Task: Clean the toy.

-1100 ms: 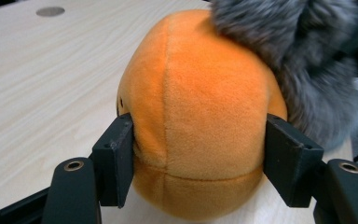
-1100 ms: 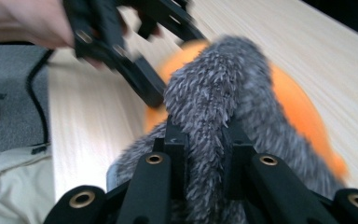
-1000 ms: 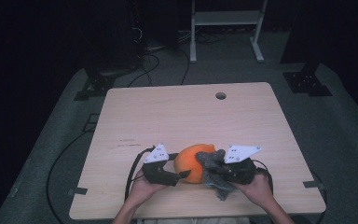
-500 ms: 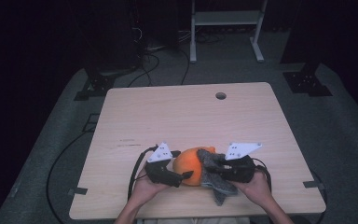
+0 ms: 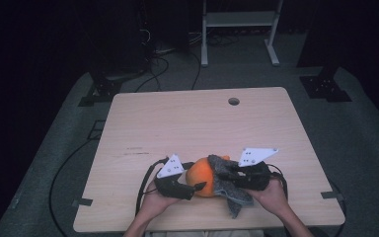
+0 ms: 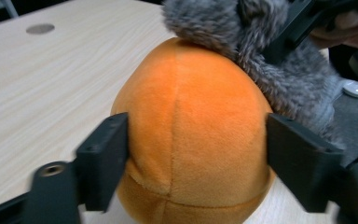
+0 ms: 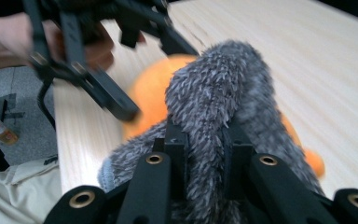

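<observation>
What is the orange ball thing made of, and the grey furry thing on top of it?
The orange ball looks like soft plush fabric: short, velvety pile, with stitched seams running across it. It is probably stuffed, as it bulges between the left gripper jaws. The grey furry thing looks like shaggy fleece or fake fur: long, tufted fibres, matt and floppy, pinched in the right gripper.

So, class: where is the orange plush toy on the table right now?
In the high view the orange plush toy lies near the table's front edge, between the left gripper and the right gripper, with grey furry fabric against its right side.
</observation>
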